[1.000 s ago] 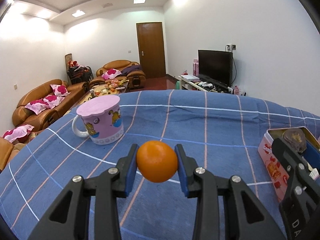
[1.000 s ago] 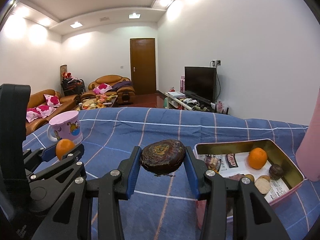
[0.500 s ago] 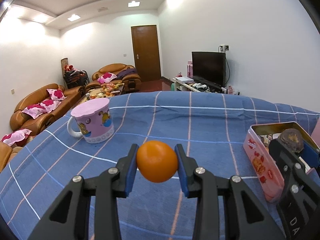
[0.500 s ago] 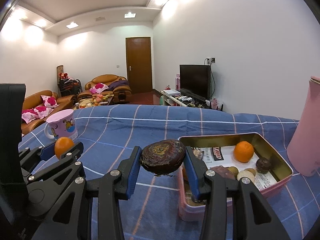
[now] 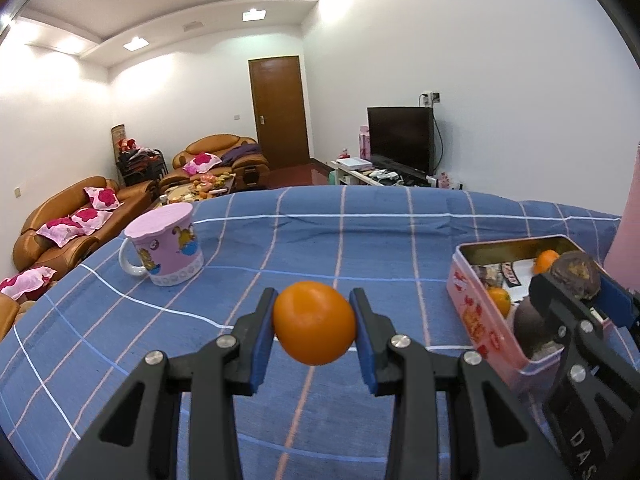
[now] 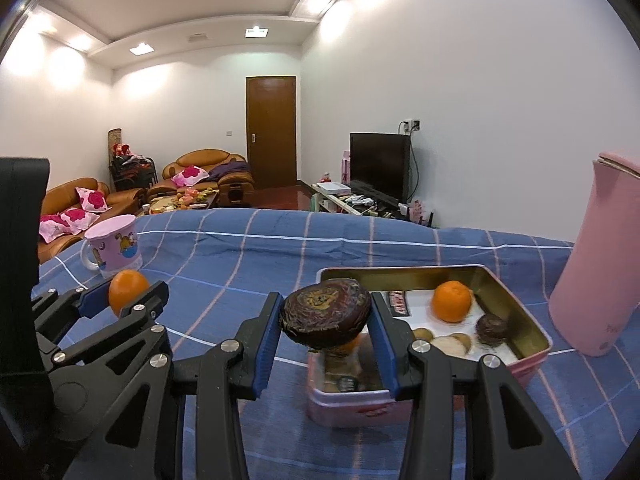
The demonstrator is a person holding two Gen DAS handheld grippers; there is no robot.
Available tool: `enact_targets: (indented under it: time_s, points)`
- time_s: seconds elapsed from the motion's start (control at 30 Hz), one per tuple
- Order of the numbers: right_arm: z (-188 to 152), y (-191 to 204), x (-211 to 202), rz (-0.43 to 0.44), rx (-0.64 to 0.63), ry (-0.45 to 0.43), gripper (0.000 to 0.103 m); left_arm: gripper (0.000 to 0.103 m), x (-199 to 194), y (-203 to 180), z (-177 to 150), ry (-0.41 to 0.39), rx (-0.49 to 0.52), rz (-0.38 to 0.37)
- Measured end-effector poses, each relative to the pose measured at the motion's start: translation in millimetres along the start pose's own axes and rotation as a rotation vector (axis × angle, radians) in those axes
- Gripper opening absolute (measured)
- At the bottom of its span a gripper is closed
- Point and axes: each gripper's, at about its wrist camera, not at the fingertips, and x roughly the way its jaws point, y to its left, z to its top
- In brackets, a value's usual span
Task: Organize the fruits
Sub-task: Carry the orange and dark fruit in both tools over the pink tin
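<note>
Left gripper [image 5: 314, 326] clenched on orange [image 5: 314, 322], above cloth, well left of pink tin [image 5: 476, 312]. Right gripper [image 6: 325, 322] clenched on dark wrinkled fruit [image 6: 325, 316], nearer, poised over tin's near-left corner [image 6: 520, 316]. Judged: right deposits first.

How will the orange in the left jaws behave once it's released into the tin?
The orange is round and smooth, so it will probably roll until it meets the tin wall or other fruit. It looks firm: no visible denting where the left gripper squeezes it. A short drop seems unlikely to hurt it.
</note>
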Motion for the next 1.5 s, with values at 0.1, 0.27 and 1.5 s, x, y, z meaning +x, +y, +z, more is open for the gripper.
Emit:
enact_targets:
  time_s: [0.1,0.27,1.5]
  points:
    - [-1.5,-11.5,-3.1,-0.016,0.001,-0.002,0.045,0.038,-2.5,-6.3,-0.2,0.002,-0.001,-0.012]
    - [-3.2,-30.0,-8.0,-0.042,0.005,-0.005,0.045,0.038,-8.3,-21.0,-1.6,0.000,0.011,-0.032]
    - [5.3,-127.0,13.8,-0.195,0.072,0.009,0.045,0.038,13.0,-137.7,16.7,0.073,0.047,-0.266]
